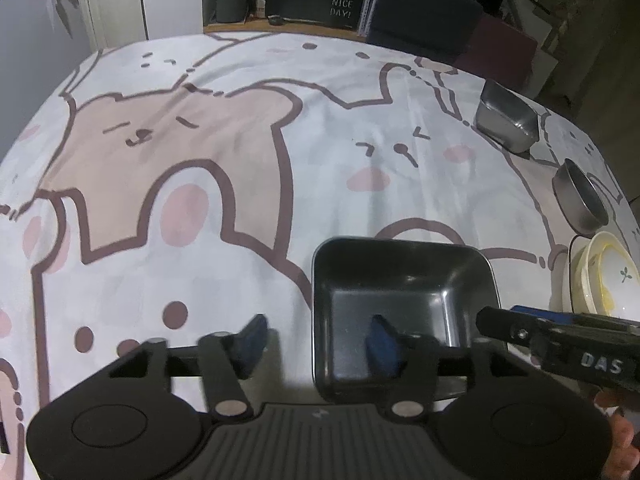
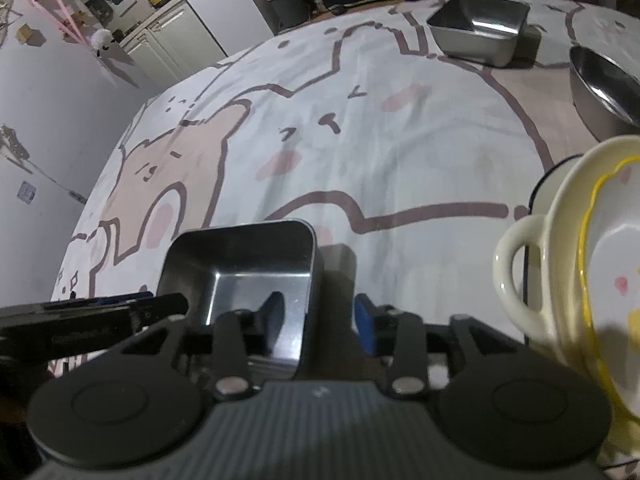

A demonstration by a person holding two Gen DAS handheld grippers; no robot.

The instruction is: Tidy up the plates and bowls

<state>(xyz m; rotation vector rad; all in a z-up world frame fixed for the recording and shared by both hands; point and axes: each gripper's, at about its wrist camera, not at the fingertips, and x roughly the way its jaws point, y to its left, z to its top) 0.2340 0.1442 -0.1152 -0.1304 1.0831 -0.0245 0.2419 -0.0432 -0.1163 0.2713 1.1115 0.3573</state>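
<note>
Your left gripper [image 1: 318,342] and right gripper [image 2: 320,320] each straddle one wall of the square steel tray [image 1: 404,280], jaws spread, not clamped. The tray sits on the bear-print cloth [image 1: 200,200], near the stacked ceramic bowls [image 2: 580,260].

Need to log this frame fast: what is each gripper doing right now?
Left gripper: open, one finger inside the near square metal tray, one outside its wall.
Right gripper: open, straddling the opposite wall of the same tray, not clamped.
</note>
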